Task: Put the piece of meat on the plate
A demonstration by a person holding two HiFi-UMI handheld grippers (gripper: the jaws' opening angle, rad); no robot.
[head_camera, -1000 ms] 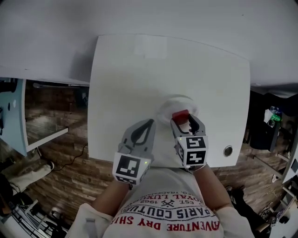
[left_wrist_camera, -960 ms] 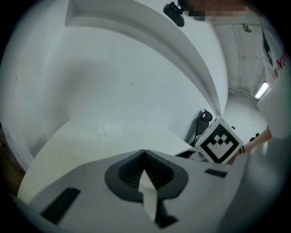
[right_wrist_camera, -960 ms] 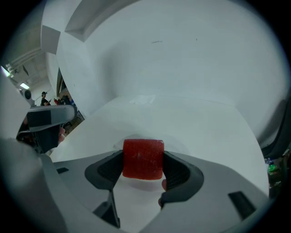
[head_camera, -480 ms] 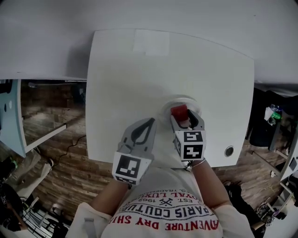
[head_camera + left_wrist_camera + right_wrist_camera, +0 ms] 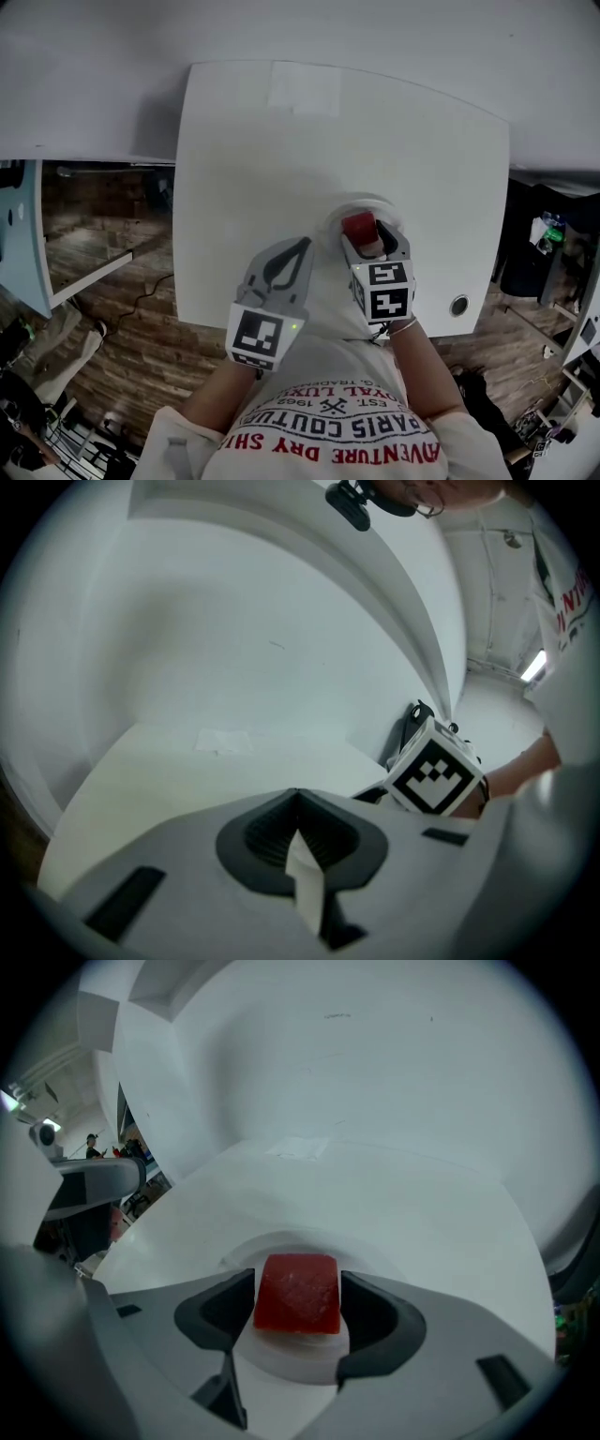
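Note:
A red cube of meat (image 5: 360, 226) (image 5: 298, 1294) sits between the jaws of my right gripper (image 5: 370, 235) (image 5: 298, 1290), which is shut on it. Both jaw pads press its sides. The meat hangs just over a small white round plate (image 5: 364, 201) (image 5: 281, 1243) near the front right of the white table (image 5: 281, 159); whether it touches the plate I cannot tell. My left gripper (image 5: 296, 247) (image 5: 298, 799) is shut with nothing in it, hovering by the table's front edge just left of the plate.
A round metal grommet (image 5: 458, 305) is set in the table's front right corner. A pale taped patch (image 5: 302, 89) lies at the far edge. A white wall rises behind the table. Brick-pattern floor (image 5: 103, 244) shows on the left.
My right gripper has carried the meat a little farther from me, over the plate's middle. The left gripper has barely moved.

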